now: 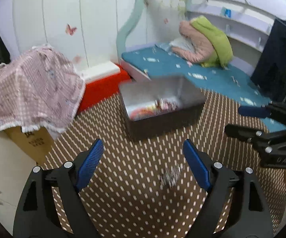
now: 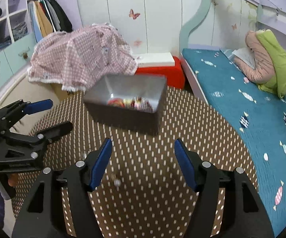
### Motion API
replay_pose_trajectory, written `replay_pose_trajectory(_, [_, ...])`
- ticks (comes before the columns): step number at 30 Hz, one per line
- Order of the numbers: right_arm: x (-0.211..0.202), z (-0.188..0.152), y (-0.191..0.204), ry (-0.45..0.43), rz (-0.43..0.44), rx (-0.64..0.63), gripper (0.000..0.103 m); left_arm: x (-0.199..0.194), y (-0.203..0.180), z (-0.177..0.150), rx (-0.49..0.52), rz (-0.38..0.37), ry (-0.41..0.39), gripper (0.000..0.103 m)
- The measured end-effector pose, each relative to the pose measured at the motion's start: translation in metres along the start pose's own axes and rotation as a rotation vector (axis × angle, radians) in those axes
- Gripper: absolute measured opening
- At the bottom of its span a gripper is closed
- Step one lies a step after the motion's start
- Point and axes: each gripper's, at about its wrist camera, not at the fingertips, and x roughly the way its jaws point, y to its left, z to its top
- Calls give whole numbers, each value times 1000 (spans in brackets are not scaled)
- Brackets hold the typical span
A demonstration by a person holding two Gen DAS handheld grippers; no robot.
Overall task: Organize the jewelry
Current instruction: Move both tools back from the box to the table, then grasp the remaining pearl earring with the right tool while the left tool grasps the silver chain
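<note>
- Several colourful pieces already lie in the grey box (image 1: 158, 97), blurred; progress looks partial
- One silvery jewelry piece (image 1: 170, 175) is left on the brown dotted tabletop (image 1: 135, 198), between the left tool (image 1: 143, 164) fingers; a small bead (image 2: 116, 182) lies below the right tool (image 2: 143, 162)
- Both tools gape wide, holding nothing
- Open tabletop runs from tools to box; the bed (image 2: 242, 103) borders the right edge, the pink checked cloth (image 1: 28, 91) and carton the left
</note>
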Motion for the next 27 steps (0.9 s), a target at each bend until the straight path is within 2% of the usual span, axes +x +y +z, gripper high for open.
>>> replay_pose_trajectory(2, [3,-10,2,18,2,-3,62,9,-5,-14,11,-13,36,70])
replay_pose_trajectory(5, [9,-22,5,47,14,-2,62,25,-12,-27,4,-47,86,64])
replay_pose_trajectory(9, [18,-34,9,79,16,-10,62,36,-21,-33,10,-76,109,57])
replay_pose_trajectory(11, [20,-37,12,87,17,-17,62,42,-26,-34,25,-82,130,39])
replay_pose_trajectory(12, [21,-38,13,88,15,-20,62,44,-28,-35,34,-78,129,37])
replay_pose_trajectory(13, [22,-39,15,89,13,-28,62,44,-29,-34,40,-78,128,26])
replay_pose_trajectory(14, [23,-40,16,90,14,-32,62,44,-29,-33,39,-82,128,21])
replay_pose_trajectory(16, [25,-40,19,97,13,-43,62,45,-27,-33,34,-87,136,16])
replay_pose_trajectory(20, [33,-41,29,106,-9,-88,62,42,-19,-34,11,-84,136,15])
replay_pose_trajectory(25, [44,-44,39,121,-19,-137,62,34,-1,-34,-35,-124,133,15])
replay_pose_trajectory(27, [44,-44,40,113,-11,-135,55,28,5,-33,-42,-133,124,15])
